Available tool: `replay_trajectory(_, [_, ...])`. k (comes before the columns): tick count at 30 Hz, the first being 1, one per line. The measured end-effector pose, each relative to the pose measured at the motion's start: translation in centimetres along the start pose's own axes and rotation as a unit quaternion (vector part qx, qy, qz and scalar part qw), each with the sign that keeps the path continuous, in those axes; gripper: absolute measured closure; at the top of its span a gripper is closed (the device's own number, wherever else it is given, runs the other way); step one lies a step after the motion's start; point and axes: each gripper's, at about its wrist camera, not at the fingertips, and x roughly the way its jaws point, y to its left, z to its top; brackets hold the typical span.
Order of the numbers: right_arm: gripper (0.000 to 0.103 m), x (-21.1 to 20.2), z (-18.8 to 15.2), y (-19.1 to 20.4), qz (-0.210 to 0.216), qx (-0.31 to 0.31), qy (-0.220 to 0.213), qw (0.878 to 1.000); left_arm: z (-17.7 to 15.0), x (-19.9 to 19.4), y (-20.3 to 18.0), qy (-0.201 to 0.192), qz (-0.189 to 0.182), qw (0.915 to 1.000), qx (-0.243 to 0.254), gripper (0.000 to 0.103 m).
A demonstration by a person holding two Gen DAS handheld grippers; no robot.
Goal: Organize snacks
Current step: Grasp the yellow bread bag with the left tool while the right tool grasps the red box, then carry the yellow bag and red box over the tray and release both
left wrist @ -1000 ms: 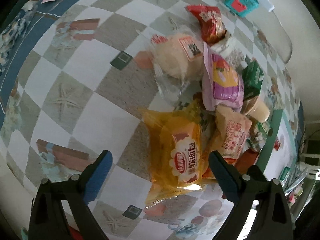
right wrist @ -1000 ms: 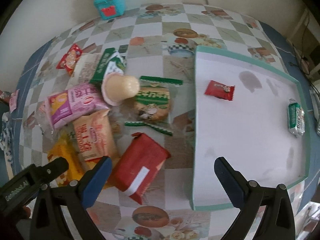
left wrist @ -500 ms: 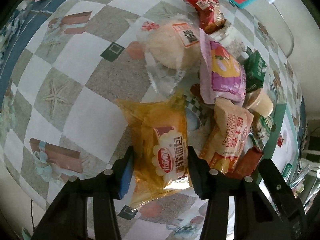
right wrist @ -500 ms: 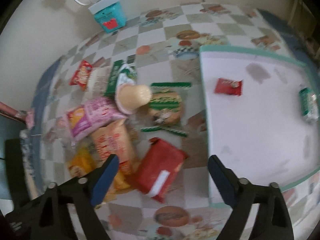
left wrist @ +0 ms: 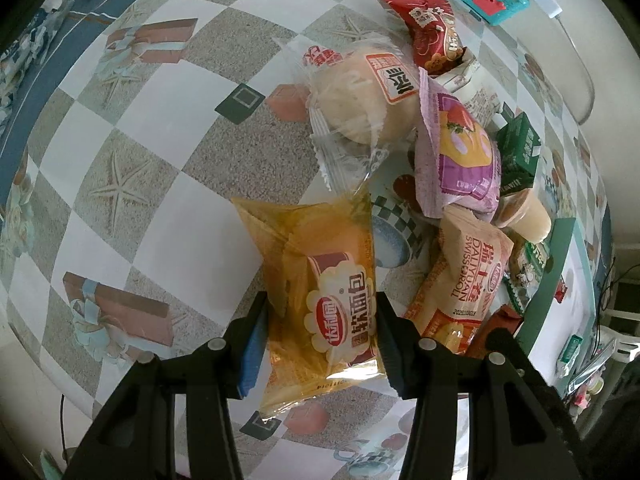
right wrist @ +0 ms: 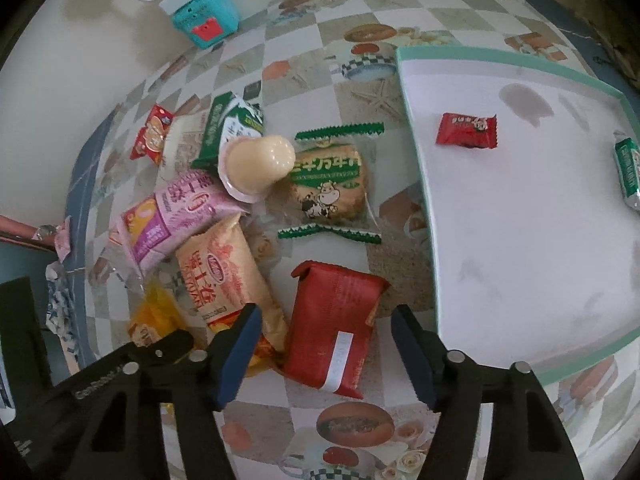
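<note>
Left wrist view: left hand-held gripper (left wrist: 320,344) pinching yellow plastic bread packet (left wrist: 324,300); right hand-held gripper (right wrist: 326,350), jaws just closing, straddles red foil packet (right wrist: 334,320) unpinched; next, lift toward white green-rimmed tray (right wrist: 416,152), 2 o'clock.

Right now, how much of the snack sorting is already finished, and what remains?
Early stage. Done: only a small red candy wrapper and a green-white packet lie on the white tray with teal rim. In hand: the left gripper is clamped on the yellow bread bag; the right gripper has been closing around the red foil pack, pads not touching yet. Left: the pile on the checked tablecloth.
</note>
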Motion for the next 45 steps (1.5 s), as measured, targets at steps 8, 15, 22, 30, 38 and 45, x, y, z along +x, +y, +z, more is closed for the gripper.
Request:
replay_trajectory(8, [0.055, 1.2, -0.3, 0.6, -0.012, -0.019, 0.008, 1.0, 1.1, -0.1, -0.1, -0.001, 0.006, 1.0, 0.003, 0.052])
replay_trajectory(15, [0.061, 0.2, -0.1, 1.3, -0.004, -0.025, -0.007, 1.0, 1.2, -1.2, -0.2, -0.023, 0.015, 0.9996, -0.001, 0.06])
replay_trajectory(22, [0.061, -1.7, 0.2, 0.6, 0.013, -0.018, -0.024, 0.999, 1.0, -3.1, 0.2, -0.051, 0.012, 0.9986, -0.01, 0.061])
replay_trajectory(30, [0.061, -5.0, 0.6, 0.4, 0.03, -0.016, -0.063, 0.997, 0.8, -6.1, 0.1, -0.094, 0.014, 0.9954, -0.005, 0.061])
replay_trajectory(38, [0.061, -6.1, 1.3, -0.8, 0.025, -0.003, -0.08, 0.996, 0.4, -7.5, -1.5, -0.121, 0.025, 0.9922, 0.015, 0.061])
replay_trajectory(45, [0.061, -8.0, 2.0, -4.0, 0.019, 0.021, -0.104, 0.994, -0.3, -8.1, -5.7, -0.144, 0.023, 0.9874, 0.063, 0.061])
